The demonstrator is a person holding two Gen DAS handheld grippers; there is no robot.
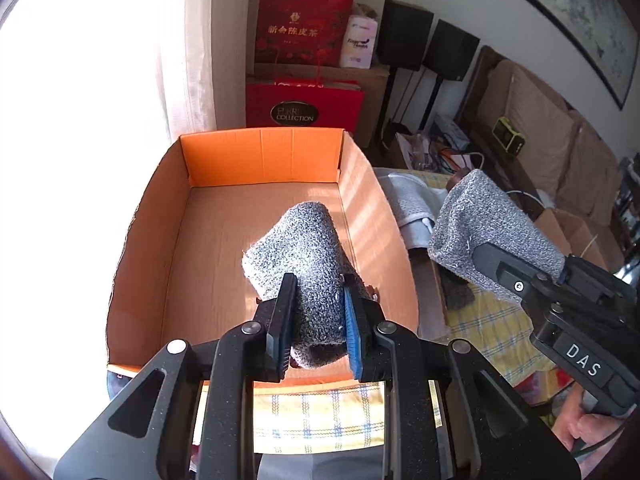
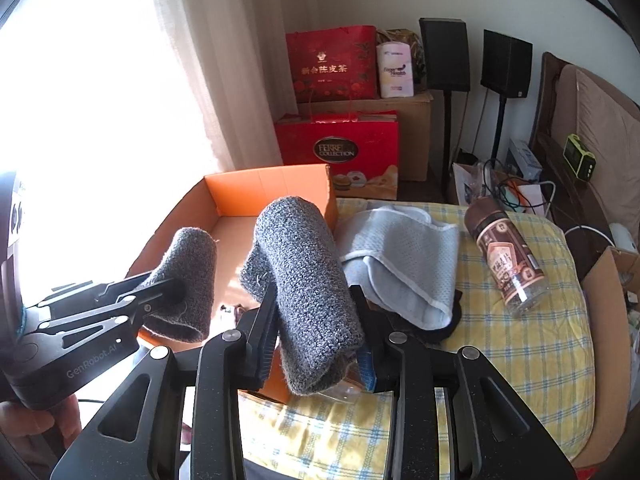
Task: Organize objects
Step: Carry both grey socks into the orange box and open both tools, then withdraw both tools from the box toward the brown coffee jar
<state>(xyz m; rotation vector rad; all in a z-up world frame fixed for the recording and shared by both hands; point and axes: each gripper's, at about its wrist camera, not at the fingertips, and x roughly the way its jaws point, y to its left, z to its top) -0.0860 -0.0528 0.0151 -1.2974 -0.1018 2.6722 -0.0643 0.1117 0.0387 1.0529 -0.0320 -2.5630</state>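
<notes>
Yellow plaid bed [image 2: 520, 360] carries orange box [image 1: 260, 152] at frame centre; left gripper [image 1: 316, 320] pinches a grey knit roll [image 1: 296, 248] over it, right gripper [image 2: 316, 320] pinches second roll [image 2: 300, 264] beside, likely both for boxing.

left gripper [image 1: 316, 320]: black, silver screws | right gripper [image 2: 316, 332]: black, blue jaw pad, "DAS" label

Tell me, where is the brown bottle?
In the right wrist view, the bottle lies on its side on the yellow checked cloth, right of the grey towel.
</notes>
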